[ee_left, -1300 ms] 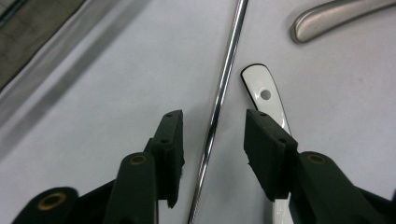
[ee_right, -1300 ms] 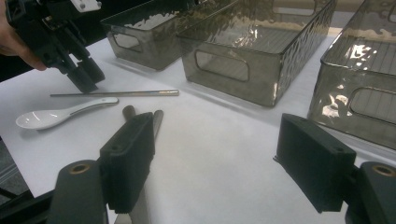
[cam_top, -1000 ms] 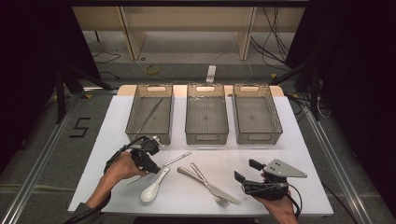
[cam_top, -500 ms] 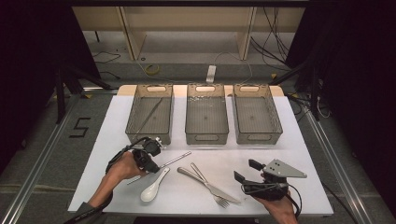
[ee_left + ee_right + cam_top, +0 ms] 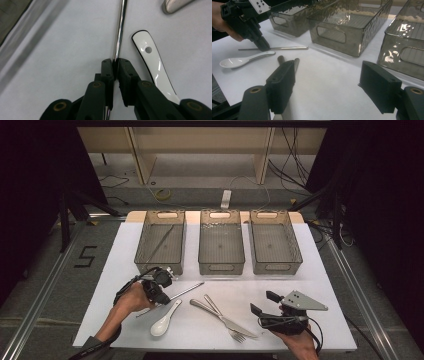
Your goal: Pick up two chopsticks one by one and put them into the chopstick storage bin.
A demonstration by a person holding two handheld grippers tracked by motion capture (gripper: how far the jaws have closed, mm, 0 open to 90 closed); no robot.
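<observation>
- Closing in since the earlier frame, the left gripper (image 5: 115,62) has just been bringing its black jaws together on the thin polished metal rod (image 5: 119,30), and they are now pinching it with no gap left at the tips.
- That rod is lying flat on the white table top (image 5: 325,285), running from beside the person's left hand (image 5: 131,301) toward the middle smoky plastic bin (image 5: 221,243).
- Just beside the rod, a glossy white ceramic spoon (image 5: 165,320) is resting with its handle close to the closed jaws, not touching them.
- Over at the near right edge, the right gripper (image 5: 264,303) is hovering with its jaws standing wide apart and nothing between them, its place unchanged from the earlier frame.
- Between the two hands, a steel knife (image 5: 220,317) and a steel fork (image 5: 229,324) are lying crossed on the table.
</observation>
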